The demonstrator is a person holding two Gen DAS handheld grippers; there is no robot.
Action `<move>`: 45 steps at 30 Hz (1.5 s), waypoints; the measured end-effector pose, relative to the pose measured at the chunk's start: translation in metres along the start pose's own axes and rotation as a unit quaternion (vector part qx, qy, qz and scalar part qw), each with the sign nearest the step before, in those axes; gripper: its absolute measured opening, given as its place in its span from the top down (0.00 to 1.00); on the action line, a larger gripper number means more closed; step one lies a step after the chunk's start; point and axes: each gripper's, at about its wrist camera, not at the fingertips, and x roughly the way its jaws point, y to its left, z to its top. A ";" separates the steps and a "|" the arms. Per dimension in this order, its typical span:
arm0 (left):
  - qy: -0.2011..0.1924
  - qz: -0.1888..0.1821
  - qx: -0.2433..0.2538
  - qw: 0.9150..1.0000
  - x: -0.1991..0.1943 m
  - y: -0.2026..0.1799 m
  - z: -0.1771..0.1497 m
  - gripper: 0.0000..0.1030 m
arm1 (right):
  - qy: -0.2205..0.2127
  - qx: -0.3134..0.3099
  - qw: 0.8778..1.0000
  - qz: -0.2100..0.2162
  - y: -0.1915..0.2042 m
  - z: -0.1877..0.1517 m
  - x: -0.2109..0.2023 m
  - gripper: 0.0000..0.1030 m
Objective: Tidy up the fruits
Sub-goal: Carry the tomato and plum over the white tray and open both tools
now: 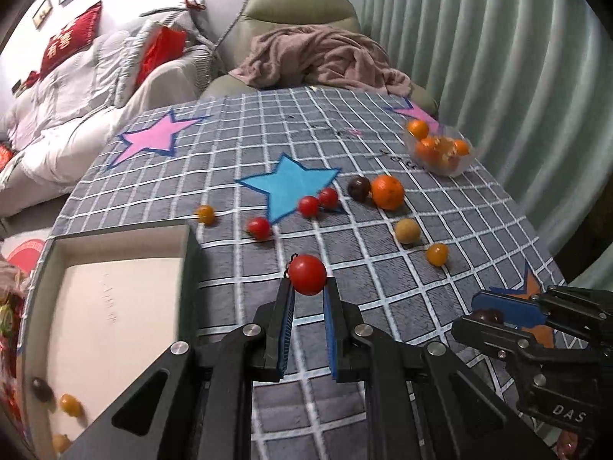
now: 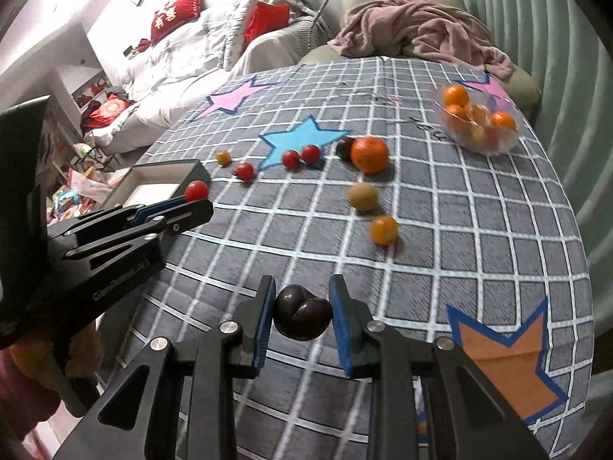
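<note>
Fruit lies scattered beyond the blue star (image 1: 289, 186). Left gripper (image 1: 307, 285) pinches a red tomato (image 1: 307, 273) beside the box (image 1: 115, 329), whose contents are blurred; right gripper (image 2: 302, 299) clamps a dark fruit (image 2: 302, 316).

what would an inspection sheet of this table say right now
surface: checked tablecloth with star patches
job's things: loose fruit including a big orange; box and clear bowl hold some fruit
clutter: nothing seen
grippers: left tongs shut on a red tomato; right tongs around a dark fruit, contact unclear
cables: one by the armchair
surroundings: sofa with red cushions, blanket, curtain
</note>
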 end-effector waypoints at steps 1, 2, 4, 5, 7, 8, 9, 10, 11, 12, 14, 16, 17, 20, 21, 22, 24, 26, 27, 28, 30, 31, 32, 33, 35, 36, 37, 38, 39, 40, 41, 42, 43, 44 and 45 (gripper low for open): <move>-0.002 0.002 -0.005 1.000 -0.004 0.005 0.000 0.84 | 0.000 -0.005 1.000 0.000 0.004 0.002 0.000 0.69; -0.004 0.004 -0.010 1.000 -0.007 0.010 -0.001 0.84 | 0.000 -0.011 1.000 0.001 0.009 0.004 0.000 0.69; -0.008 0.011 -0.019 1.000 -0.014 0.021 -0.003 0.84 | 0.001 -0.022 1.000 0.004 0.020 0.008 0.001 0.69; -0.008 0.014 -0.022 1.000 -0.016 0.025 -0.004 0.84 | 0.002 -0.028 1.000 0.007 0.027 0.010 0.001 0.69; -0.010 0.023 -0.029 0.999 -0.022 0.036 -0.007 0.84 | 0.003 -0.036 0.999 0.014 0.037 0.015 0.002 0.69; -0.010 0.028 -0.033 0.999 -0.025 0.041 -0.009 0.84 | 0.005 -0.039 0.999 0.018 0.043 0.018 0.004 0.69; -0.010 0.032 -0.039 0.999 -0.027 0.049 -0.010 0.84 | 0.007 -0.044 0.999 0.023 0.051 0.021 0.006 0.69; -0.010 0.037 -0.045 0.998 -0.030 0.055 -0.011 0.84 | 0.008 -0.047 0.999 0.026 0.056 0.023 0.007 0.69; -0.011 0.040 -0.048 0.998 -0.032 0.060 -0.012 0.84 | 0.010 -0.052 0.998 0.029 0.062 0.026 0.009 0.69; -0.011 0.045 -0.054 0.997 -0.034 0.068 -0.013 0.84 | 0.012 -0.057 0.998 0.031 0.068 0.028 0.011 0.69; -0.013 0.054 -0.063 0.996 -0.038 0.081 -0.015 0.84 | 0.017 -0.068 0.997 0.037 0.083 0.034 0.016 0.69; -0.012 0.065 -0.073 0.995 -0.041 0.096 -0.018 0.84 | 0.023 -0.074 0.996 0.044 0.094 0.038 0.023 0.69; -0.011 0.069 -0.076 0.995 -0.041 0.101 -0.018 0.84 | 0.027 -0.078 0.995 0.049 0.101 0.041 0.027 0.69; -0.009 0.085 -0.087 0.993 -0.042 0.119 -0.022 0.84 | 0.034 -0.090 0.994 0.056 0.119 0.047 0.038 0.69; -0.008 0.091 -0.090 0.992 -0.042 0.126 -0.023 0.84 | 0.036 -0.096 0.993 0.058 0.125 0.050 0.042 0.69; -0.007 0.095 -0.092 0.991 -0.042 0.130 -0.024 0.84 | 0.039 -0.101 0.992 0.060 0.131 0.052 0.046 0.69; -0.003 0.106 -0.099 0.989 -0.039 0.142 -0.026 0.84 | 0.044 -0.111 0.991 0.064 0.144 0.059 0.056 0.69; 0.001 0.114 -0.104 0.988 -0.037 0.152 -0.026 0.84 | 0.048 -0.116 0.990 0.067 0.152 0.064 0.065 0.69; 0.003 0.117 -0.106 0.987 -0.035 0.156 -0.026 0.84 | 0.053 -0.119 0.989 0.069 0.158 0.067 0.072 0.69; 0.006 0.123 -0.108 0.987 -0.032 0.162 -0.026 0.84 | 0.056 -0.120 0.989 0.070 0.161 0.070 0.077 0.69; 0.011 0.129 -0.111 0.985 -0.028 0.169 -0.025 0.84 | 0.065 -0.123 0.988 0.071 0.168 0.076 0.090 0.69; 0.015 0.132 -0.114 0.985 -0.025 0.173 -0.024 0.84 | 0.068 -0.123 0.987 0.072 0.171 0.079 0.095 0.69; 0.018 0.136 -0.116 0.984 -0.022 0.177 -0.024 0.84 | 0.071 -0.125 0.987 0.072 0.174 0.081 0.100 0.69; 0.022 0.139 -0.119 0.983 -0.020 0.180 -0.024 0.84 | 0.074 -0.126 0.987 0.071 0.176 0.084 0.106 0.69; 0.029 0.145 -0.126 0.981 -0.013 0.186 -0.023 0.84 | 0.081 -0.128 0.986 0.069 0.181 0.089 0.119 0.69; 0.031 0.145 -0.129 0.980 -0.009 0.188 -0.022 0.84 | 0.084 -0.129 0.986 0.067 0.183 0.090 0.124 0.69; 0.034 0.146 -0.130 0.980 -0.007 0.189 -0.022 0.84 | 0.087 -0.129 0.986 0.066 0.185 0.091 0.128 0.69; 0.037 0.148 -0.129 0.980 -0.004 0.190 -0.022 0.84 | 0.090 -0.129 0.985 0.065 0.186 0.092 0.133 0.69; 0.039 0.149 -0.129 0.980 -0.003 0.191 -0.023 0.84 | 0.094 -0.130 0.985 0.064 0.187 0.093 0.137 0.69; 0.043 0.149 -0.128 0.980 -0.001 0.191 -0.024 0.84 | 0.097 -0.131 0.985 0.063 0.188 0.093 0.141 0.69; 0.046 0.150 -0.127 0.979 0.001 0.191 -0.024 0.84 | 0.100 -0.131 0.984 0.062 0.188 0.093 0.144 0.69; 0.050 0.151 -0.125 0.979 0.004 0.191 -0.025 0.84 | 0.104 -0.132 0.984 0.060 0.189 0.092 0.149 0.69; 0.051 0.152 -0.124 0.979 0.005 0.191 -0.025 0.84 | 0.106 -0.132 0.984 0.058 0.189 0.092 0.152 0.69; 0.053 0.152 -0.122 0.979 0.006 0.191 -0.025 0.84 | 0.109 -0.132 0.984 0.056 0.189 0.091 0.155 0.69; 0.055 0.152 -0.122 0.979 0.008 0.191 -0.026 0.84 | 0.111 -0.132 0.984 0.054 0.188 0.090 0.157 0.69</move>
